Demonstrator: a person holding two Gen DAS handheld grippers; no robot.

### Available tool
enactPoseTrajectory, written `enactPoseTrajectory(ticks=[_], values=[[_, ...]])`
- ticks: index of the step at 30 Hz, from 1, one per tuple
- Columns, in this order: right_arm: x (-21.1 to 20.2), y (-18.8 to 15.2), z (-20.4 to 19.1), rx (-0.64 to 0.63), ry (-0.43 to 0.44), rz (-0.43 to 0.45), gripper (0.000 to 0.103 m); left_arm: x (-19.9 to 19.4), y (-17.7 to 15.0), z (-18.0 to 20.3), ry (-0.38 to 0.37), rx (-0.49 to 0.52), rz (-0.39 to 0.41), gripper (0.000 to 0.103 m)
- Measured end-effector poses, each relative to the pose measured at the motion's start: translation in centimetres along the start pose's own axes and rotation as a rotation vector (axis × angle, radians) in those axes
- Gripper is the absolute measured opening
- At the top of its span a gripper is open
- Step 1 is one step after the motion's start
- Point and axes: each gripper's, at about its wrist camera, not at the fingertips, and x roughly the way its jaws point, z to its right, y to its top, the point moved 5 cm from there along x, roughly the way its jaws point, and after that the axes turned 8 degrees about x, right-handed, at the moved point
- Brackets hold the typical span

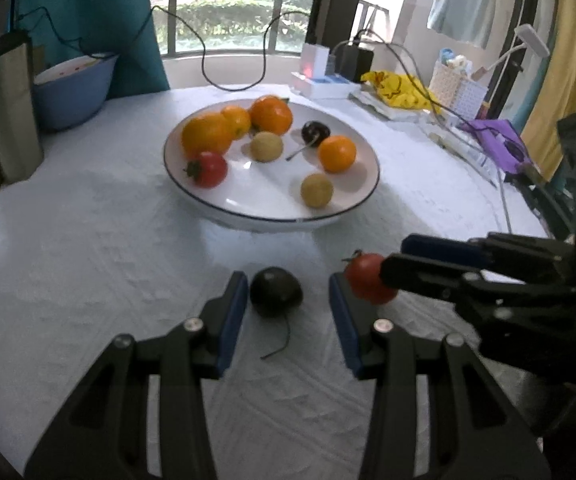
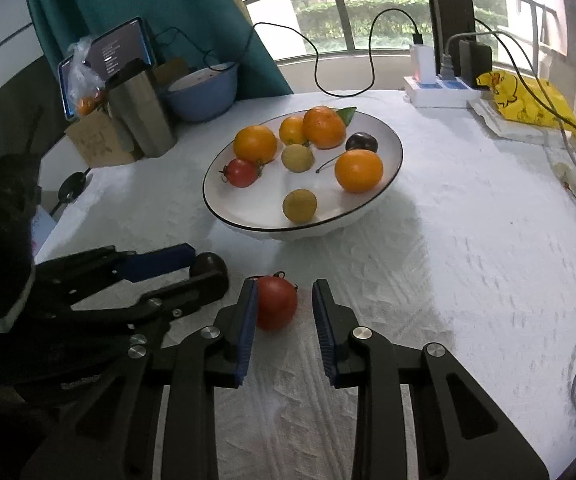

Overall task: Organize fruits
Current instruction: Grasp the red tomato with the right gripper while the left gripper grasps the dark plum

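Observation:
A white plate (image 1: 360,196) (image 2: 392,136) at the table's middle holds oranges, two yellow-green fruits, a red tomato and a dark cherry. On the cloth in front of it lie a dark cherry (image 1: 275,291) (image 2: 207,264) and a red tomato (image 1: 368,278) (image 2: 275,302). My left gripper (image 1: 288,300) (image 2: 203,266) is open around the dark cherry, which lies close to the left pad. My right gripper (image 2: 284,304) (image 1: 394,258) is open around the tomato, whose side is against the left pad.
A blue bowl (image 1: 71,92) and a steel cup (image 1: 3,112) stand at the back left. A power strip (image 2: 440,88), cables, a yellow bag (image 2: 528,100) and a white basket (image 1: 460,88) lie along the back right. A phone (image 2: 103,56) leans behind the cup.

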Motion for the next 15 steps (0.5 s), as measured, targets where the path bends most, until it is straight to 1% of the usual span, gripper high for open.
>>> enactPoseTrajectory(ticks=[1,3,5,9,15], values=[[0.0,0.0,0.0,0.000,0.002,0.000,0.030,0.2,0.0,0.0,-0.001,0.000,-0.006,0.038],[0.0,0.0,0.0,0.003,0.013,-0.003,0.030,0.3,0.1,-0.1,-0.002,-0.005,-0.008,0.035],[0.1,0.0,-0.1,0.005,0.022,-0.008,0.030,0.3,0.2,-0.2,-0.006,-0.006,-0.003,0.029],[0.6,-0.1,-0.4,0.008,0.039,-0.025,0.030,0.4,0.2,-0.8,-0.046,-0.039,-0.006,0.029],[1.6,-0.4,-1.0,0.008,0.065,-0.056,0.032,-0.3,0.1,-1.4,-0.047,-0.048,0.000,0.029]])
